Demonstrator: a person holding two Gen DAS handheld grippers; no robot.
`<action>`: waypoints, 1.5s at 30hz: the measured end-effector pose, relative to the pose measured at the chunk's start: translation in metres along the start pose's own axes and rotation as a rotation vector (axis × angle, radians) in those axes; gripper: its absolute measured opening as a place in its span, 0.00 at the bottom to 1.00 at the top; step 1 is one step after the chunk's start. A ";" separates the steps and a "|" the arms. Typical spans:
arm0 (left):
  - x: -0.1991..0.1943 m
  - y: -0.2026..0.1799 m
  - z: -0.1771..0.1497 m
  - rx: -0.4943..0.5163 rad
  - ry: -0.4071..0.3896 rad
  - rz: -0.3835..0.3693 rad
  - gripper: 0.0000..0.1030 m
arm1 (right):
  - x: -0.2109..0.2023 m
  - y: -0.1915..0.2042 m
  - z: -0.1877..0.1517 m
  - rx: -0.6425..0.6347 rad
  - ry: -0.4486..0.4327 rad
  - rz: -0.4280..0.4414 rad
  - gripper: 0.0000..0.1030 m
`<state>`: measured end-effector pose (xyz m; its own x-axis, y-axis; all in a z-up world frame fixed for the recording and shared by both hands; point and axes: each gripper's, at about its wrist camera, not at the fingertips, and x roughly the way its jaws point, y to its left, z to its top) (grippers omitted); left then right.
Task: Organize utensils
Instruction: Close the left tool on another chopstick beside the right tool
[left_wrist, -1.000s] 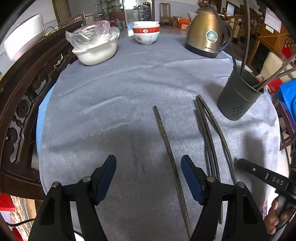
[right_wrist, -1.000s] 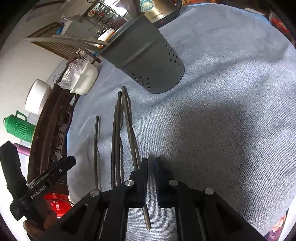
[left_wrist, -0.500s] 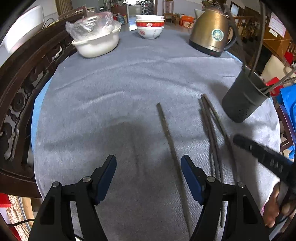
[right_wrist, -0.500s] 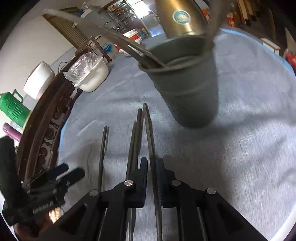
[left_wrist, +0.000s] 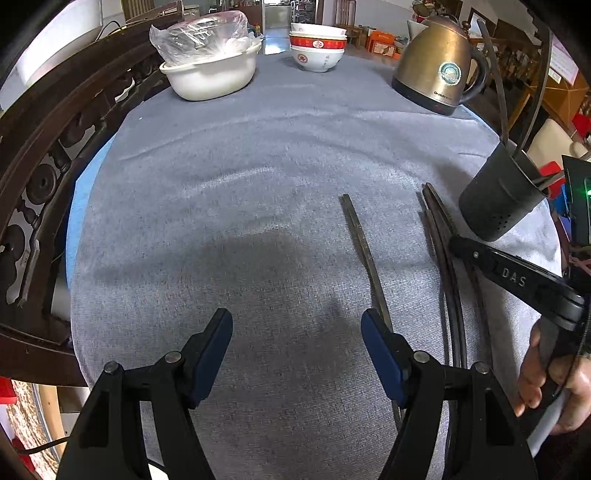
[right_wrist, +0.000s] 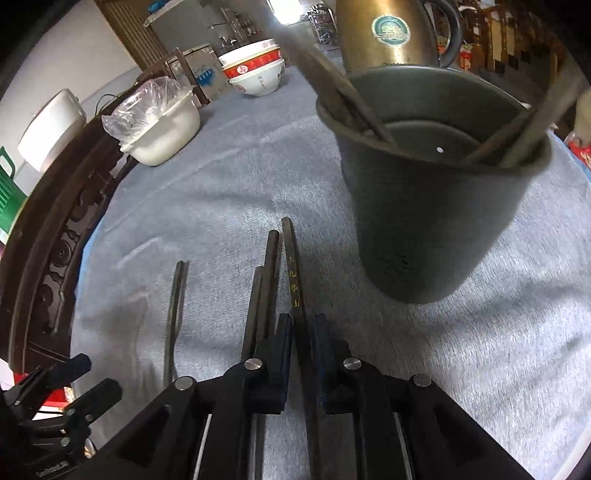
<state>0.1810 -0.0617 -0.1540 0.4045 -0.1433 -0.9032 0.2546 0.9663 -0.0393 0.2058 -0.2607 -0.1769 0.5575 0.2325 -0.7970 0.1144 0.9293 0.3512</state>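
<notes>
A round table is covered by a grey cloth (left_wrist: 258, 192). On it are set a white tub (left_wrist: 210, 74), stacked bowls (left_wrist: 317, 48) and a brass kettle (left_wrist: 436, 70). Dark chopsticks (left_wrist: 364, 254) lie beside a grey holder (right_wrist: 424, 206). The left gripper (left_wrist: 295, 341) is held wide apart, empty. One chopstick (right_wrist: 293, 280) is clasped by the right gripper (right_wrist: 301, 332).

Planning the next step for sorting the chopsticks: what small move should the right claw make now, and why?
Probably lift the right claw and carry the chopstick with gold lettering, which its pads look closed on, up toward the dark holder. The holder stands just ahead to the right and already has chopsticks in it.
</notes>
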 end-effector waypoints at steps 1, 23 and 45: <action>0.000 0.000 0.000 0.002 0.000 0.000 0.71 | 0.001 0.001 0.001 -0.004 -0.004 -0.004 0.14; 0.016 -0.067 0.032 0.200 0.080 -0.197 0.65 | -0.030 -0.056 -0.039 0.137 0.027 0.180 0.07; 0.056 -0.090 0.042 0.187 0.220 -0.228 0.45 | -0.033 -0.062 -0.044 0.120 0.006 0.216 0.08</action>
<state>0.2173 -0.1658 -0.1835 0.1257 -0.2815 -0.9513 0.4808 0.8560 -0.1898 0.1436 -0.3137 -0.1940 0.5751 0.4242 -0.6995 0.0899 0.8171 0.5694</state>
